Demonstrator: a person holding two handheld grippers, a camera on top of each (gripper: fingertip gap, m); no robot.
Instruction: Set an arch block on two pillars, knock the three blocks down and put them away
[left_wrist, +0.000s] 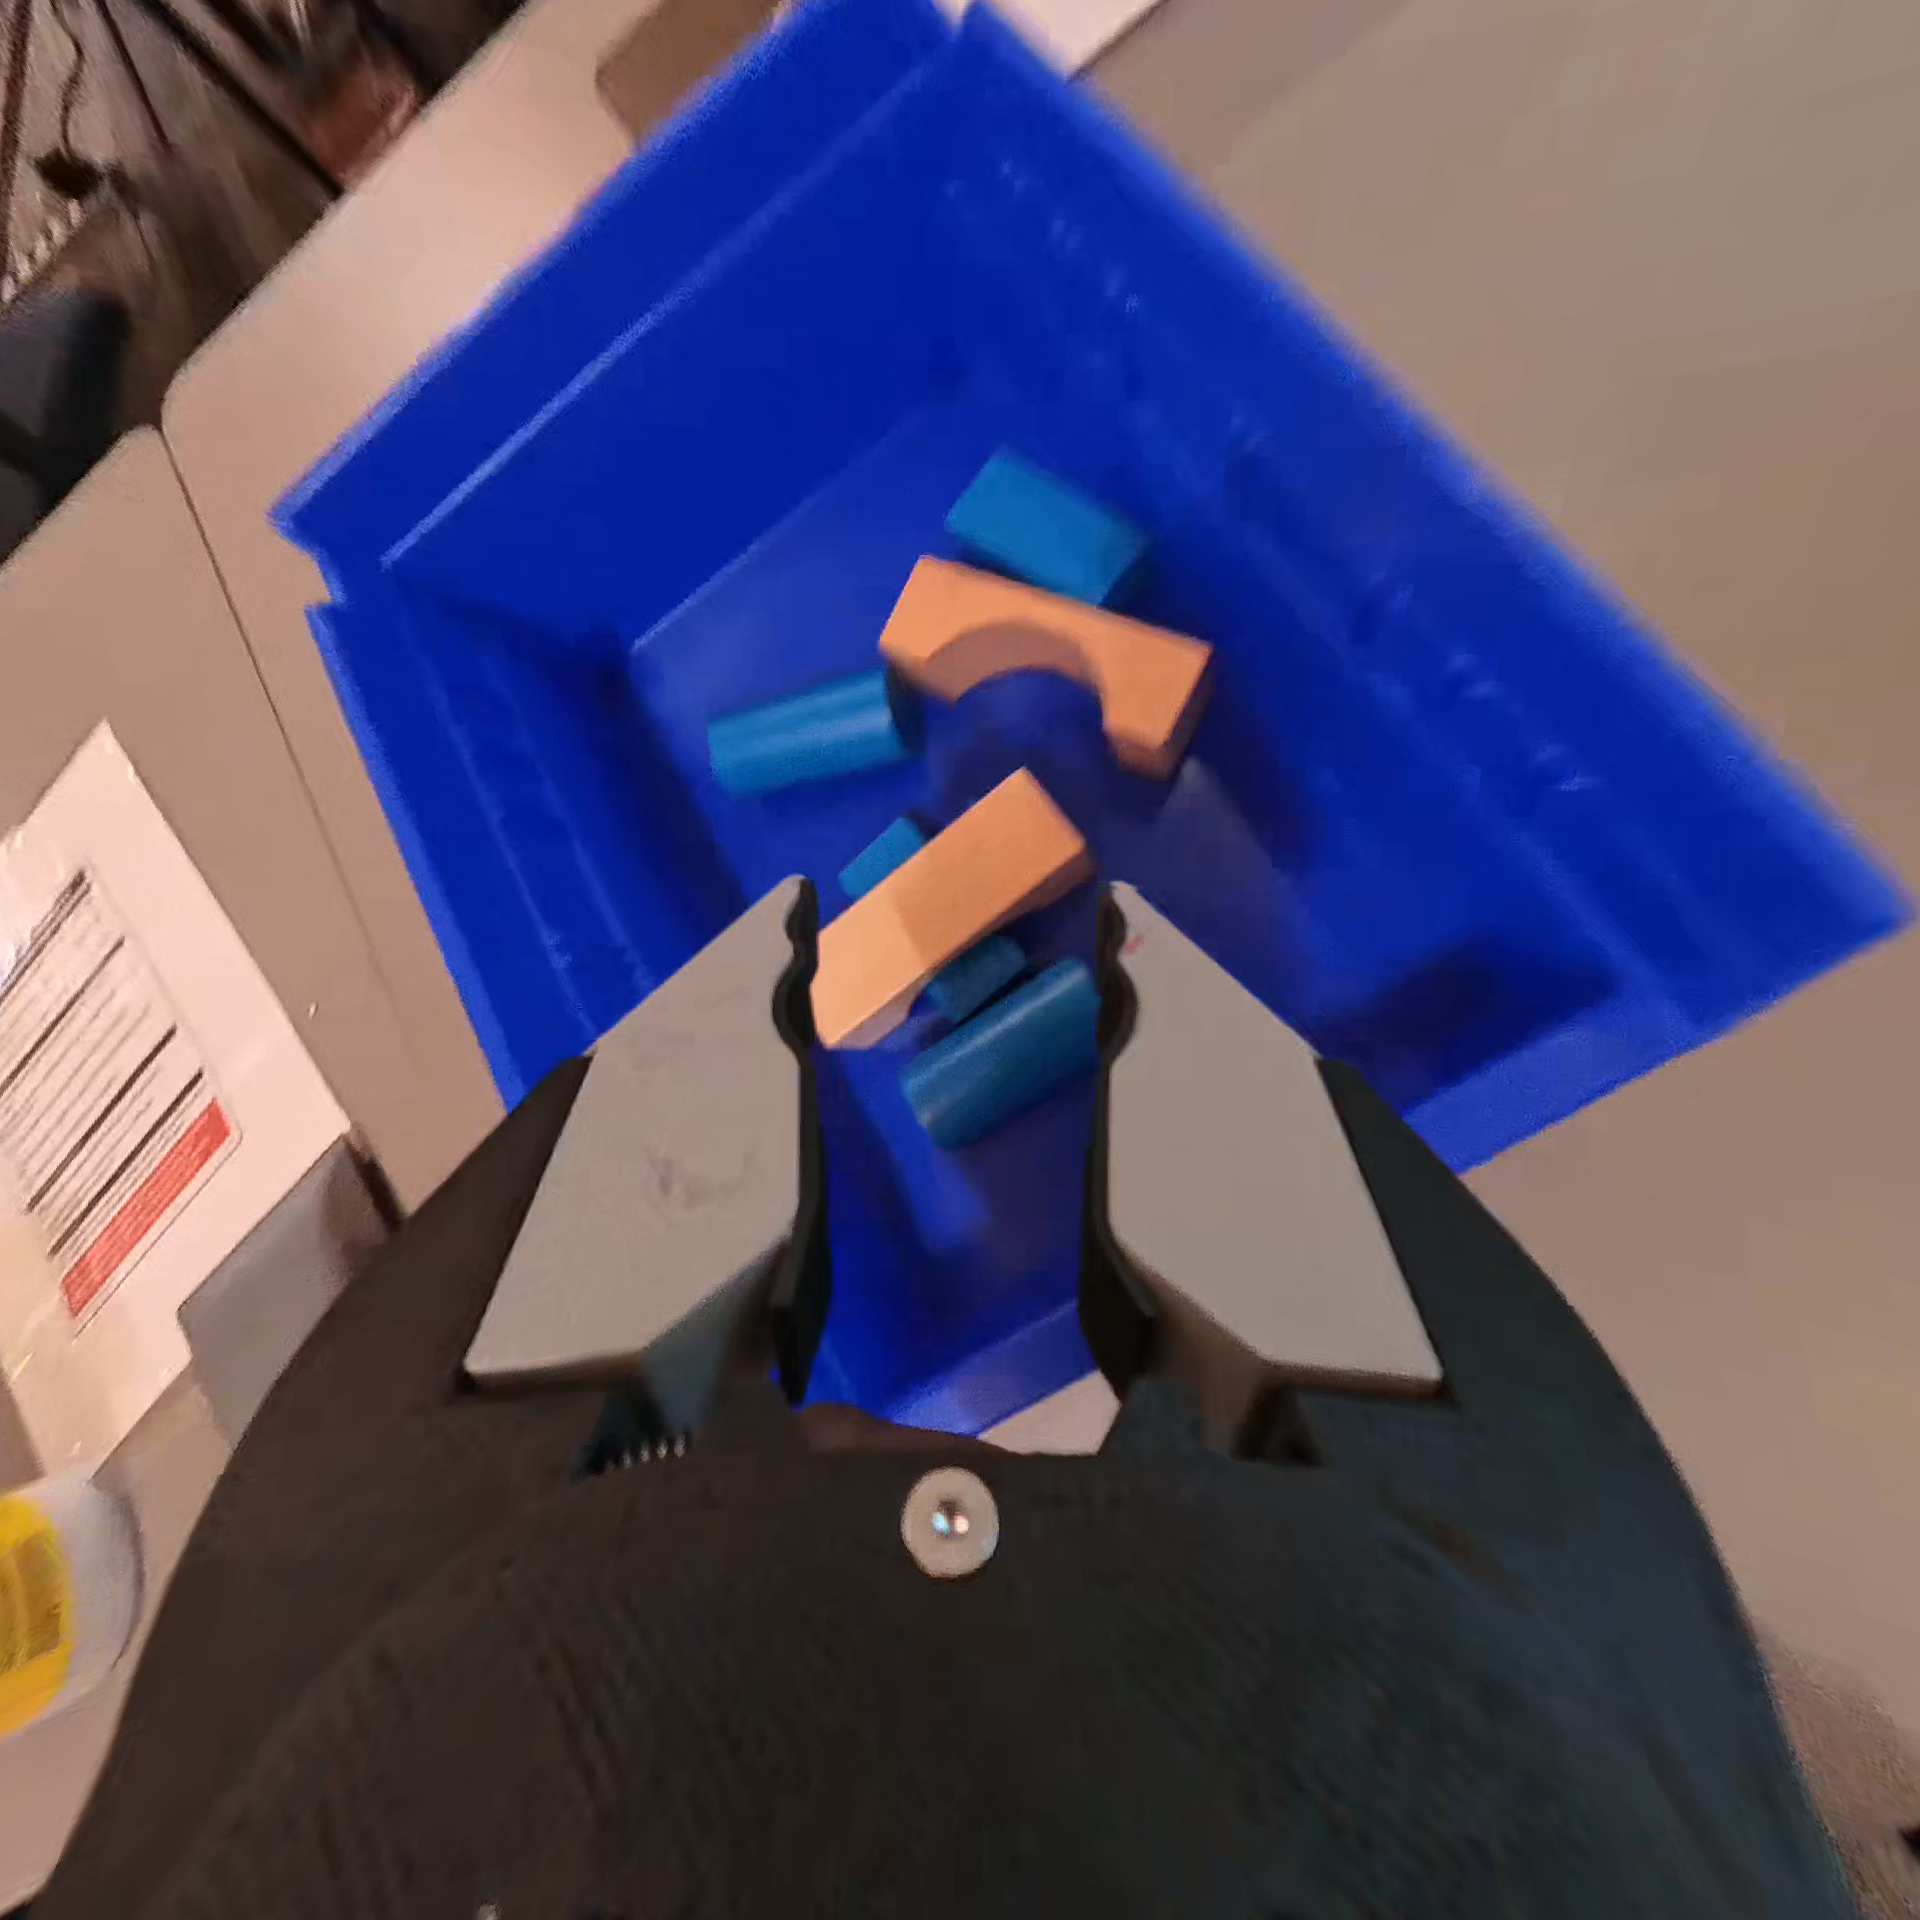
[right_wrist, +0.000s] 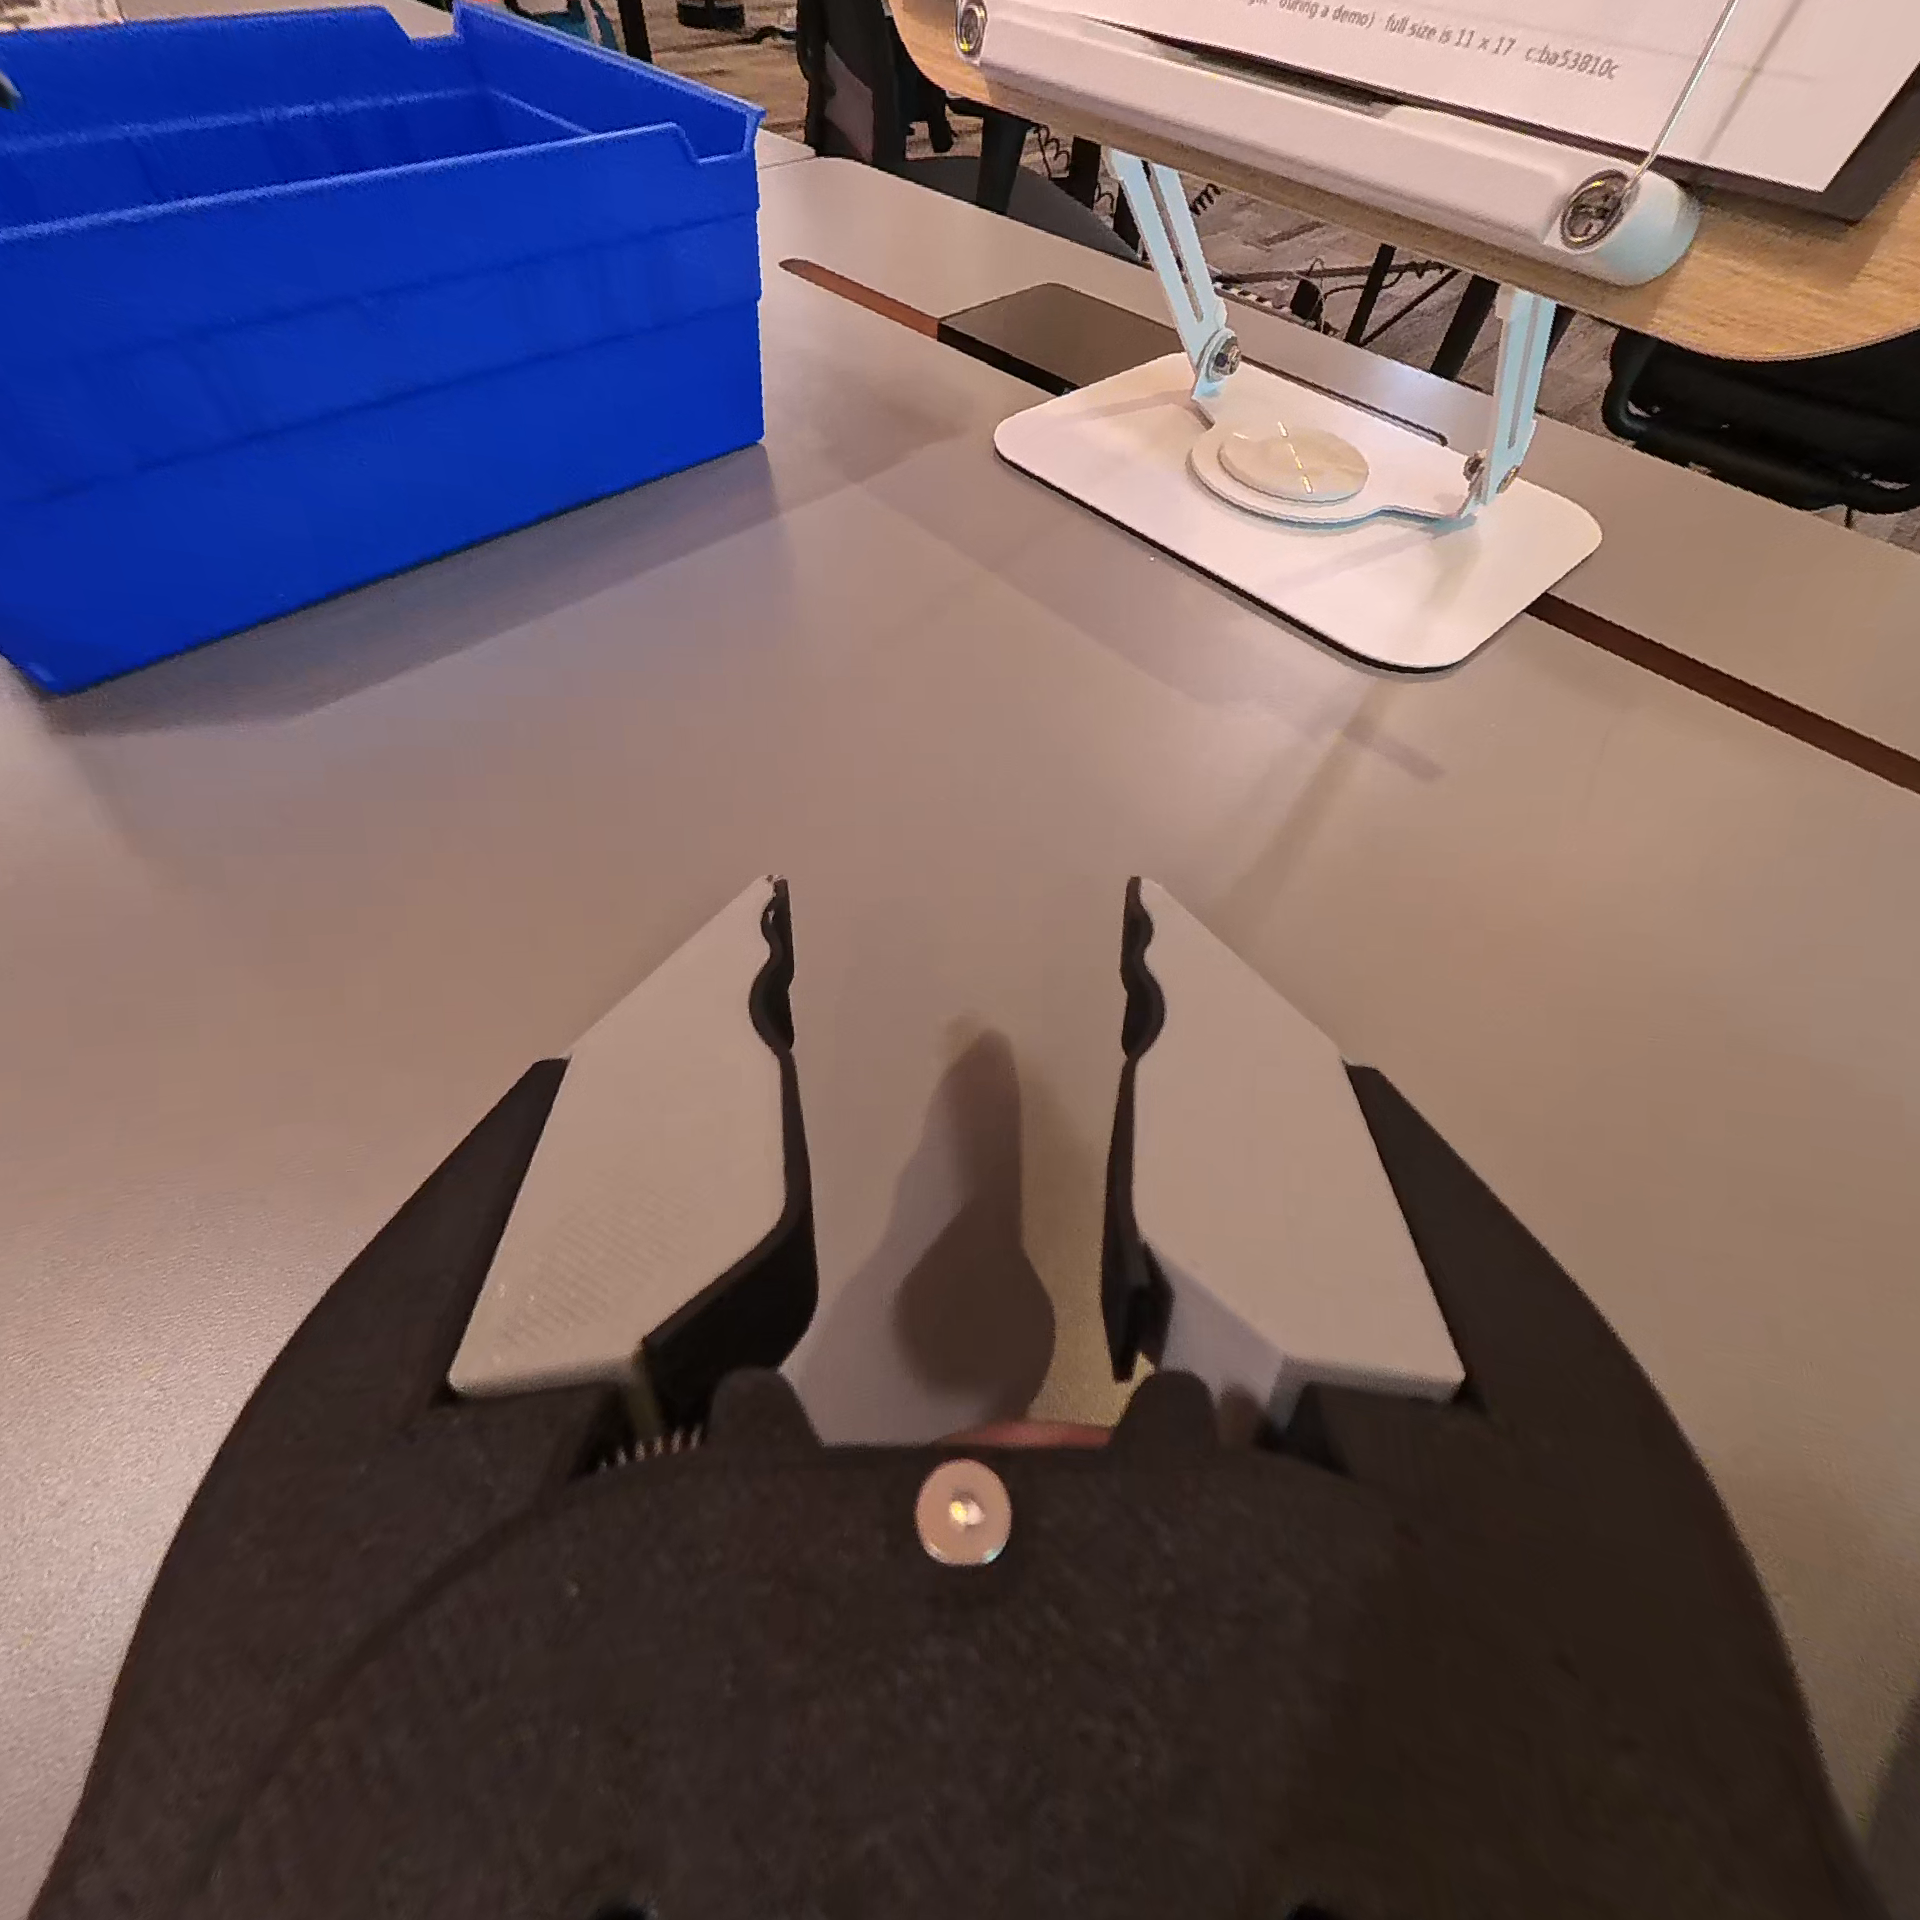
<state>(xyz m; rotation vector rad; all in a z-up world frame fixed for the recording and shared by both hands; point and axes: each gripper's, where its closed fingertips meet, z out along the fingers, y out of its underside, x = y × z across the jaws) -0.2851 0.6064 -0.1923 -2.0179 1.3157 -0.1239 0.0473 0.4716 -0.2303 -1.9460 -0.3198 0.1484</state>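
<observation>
The left gripper (left_wrist: 954, 904) points steeply down over the deep blue plastic bin (left_wrist: 1351, 520), its grey fingers spread apart with nothing clamped between them — released. Just past the tips, toward 12 o'clock, a tan wooden arch block (left_wrist: 951, 904) lies tilted on top of teal pieces inside the bin; its lower end sits close to the left finger (left_wrist: 675, 1122), but whether they touch cannot be told through the blur. A second tan arch block (left_wrist: 1049, 644) lies farther in at 12 o'clock, flanked by a teal cylinder block (left_wrist: 805, 727) at its 9 o'clock and a teal rectangular block (left_wrist: 1044, 525) at its 12 o'clock; another teal cylinder (left_wrist: 1003, 1049) rests near the right fingertip. A white printed sheet with a red band (left_wrist: 114, 1039) lies on the grey tabletop (left_wrist: 1558, 260) at 9 o'clock, its writing too blurred to make out. The right gripper (right_wrist: 956, 894) hovers low and nearly level over the same grey tabletop — fingers wide apart, holding nothing. The bin stands at its 10 o'clock, and a white tilting stand with a pale wooden board (right_wrist: 1351, 499) at 1 o'clock carries a printed page.
</observation>
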